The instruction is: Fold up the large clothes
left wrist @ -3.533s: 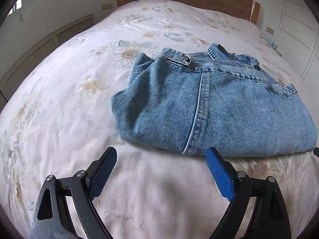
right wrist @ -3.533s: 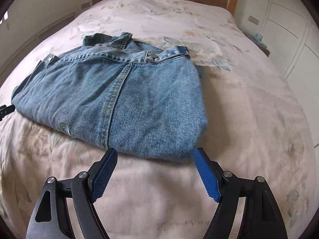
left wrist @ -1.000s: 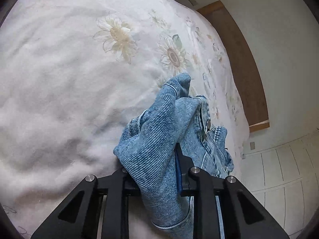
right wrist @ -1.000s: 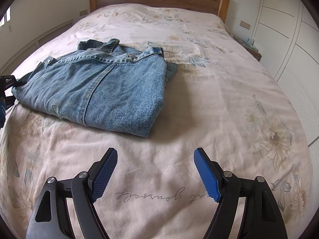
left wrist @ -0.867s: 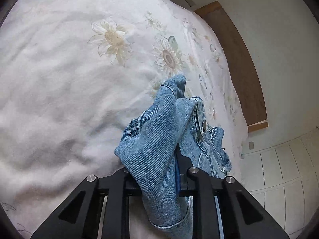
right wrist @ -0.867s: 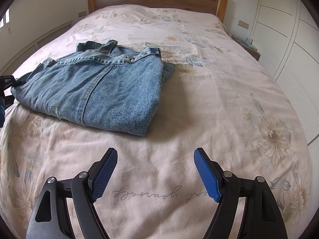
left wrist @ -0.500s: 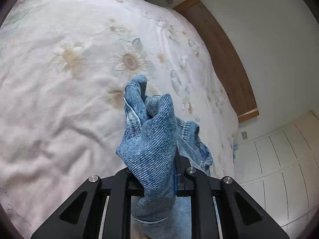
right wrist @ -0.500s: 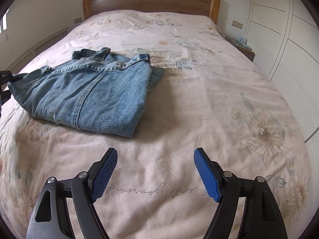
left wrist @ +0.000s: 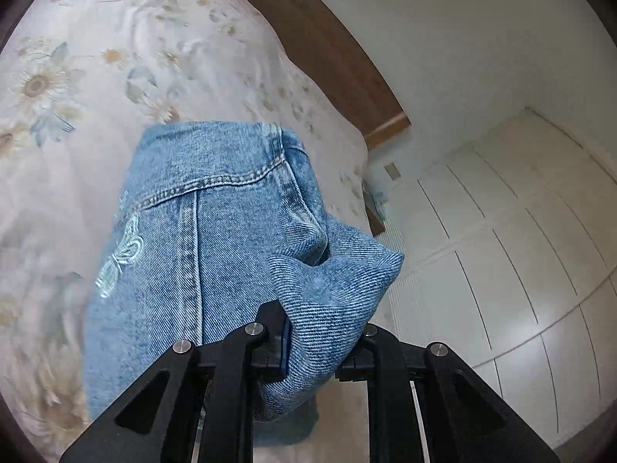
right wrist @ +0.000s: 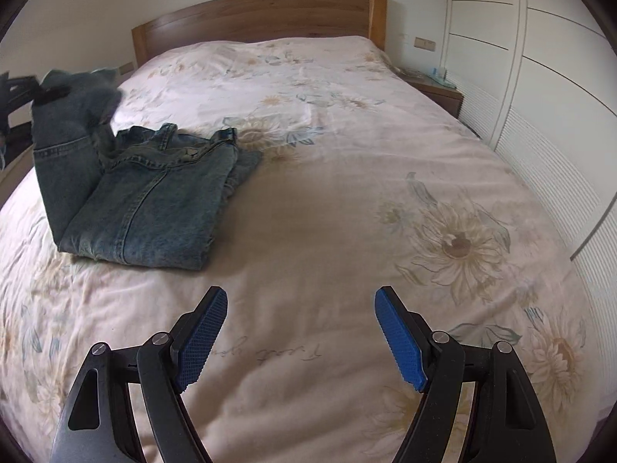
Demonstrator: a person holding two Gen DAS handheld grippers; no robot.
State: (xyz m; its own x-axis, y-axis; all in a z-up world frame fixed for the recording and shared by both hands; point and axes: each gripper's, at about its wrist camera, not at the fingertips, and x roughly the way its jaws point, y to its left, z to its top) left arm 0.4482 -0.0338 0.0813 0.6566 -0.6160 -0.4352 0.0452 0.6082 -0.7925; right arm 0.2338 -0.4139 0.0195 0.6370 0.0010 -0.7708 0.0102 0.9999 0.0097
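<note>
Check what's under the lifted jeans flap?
Under the raised part of the jeans, held by the left gripper, only the floral bedspread shows. Whatever lies beneath the flat folded part is covered.

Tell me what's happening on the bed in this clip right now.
A person with a handheld gripper in each hand is folding denim jeans on a floral bedspread. The left gripper has its jaws clamped on one end of the jeans and holds that end raised above the bed, while the rest lies folded on the cover. The right gripper hangs open and empty over bare bedspread, apart from the jeans.
</note>
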